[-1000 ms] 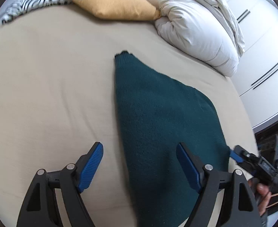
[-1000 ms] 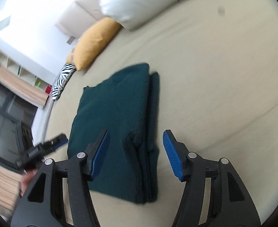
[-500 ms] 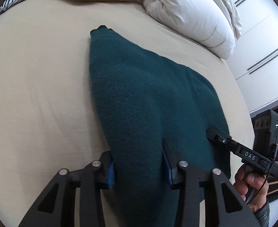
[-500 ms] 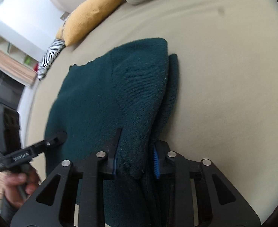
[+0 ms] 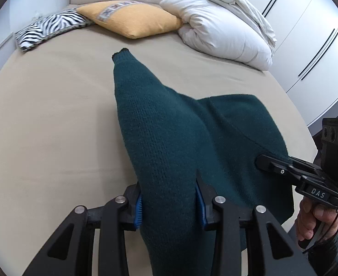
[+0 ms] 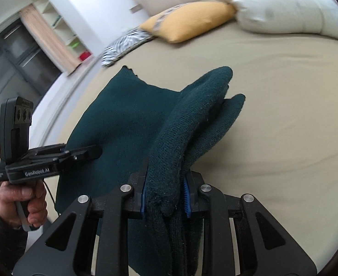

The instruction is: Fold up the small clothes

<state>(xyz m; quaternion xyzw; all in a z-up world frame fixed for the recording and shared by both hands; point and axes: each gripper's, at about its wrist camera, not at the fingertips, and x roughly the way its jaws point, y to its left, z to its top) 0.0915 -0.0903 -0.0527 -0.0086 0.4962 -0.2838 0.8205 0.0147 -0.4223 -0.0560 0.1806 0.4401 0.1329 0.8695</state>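
A dark green knitted sweater point(image 5: 169, 128) lies folded lengthways on the beige bed; it also shows in the right wrist view point(image 6: 127, 119). My left gripper point(image 5: 169, 203) is shut on its near left edge and lifts it off the sheet. My right gripper point(image 6: 165, 194) is shut on the thick folded near right edge, also raised. The far end of the sweater rests on the bed. The right gripper also shows in the left wrist view point(image 5: 272, 164), and the left gripper in the right wrist view point(image 6: 81, 153).
A yellow cushion point(image 5: 132, 20), a zebra-striped cushion point(image 5: 47, 27) and a white rolled duvet point(image 5: 224, 30) lie at the head of the bed point(image 5: 42, 115). White wardrobe doors point(image 5: 313, 34) stand to the right. Shelves and dark windows point(image 6: 19, 43) are on the left.
Both grippers came down over the sweater's near edge, shut on it, and have raised it off the bed.
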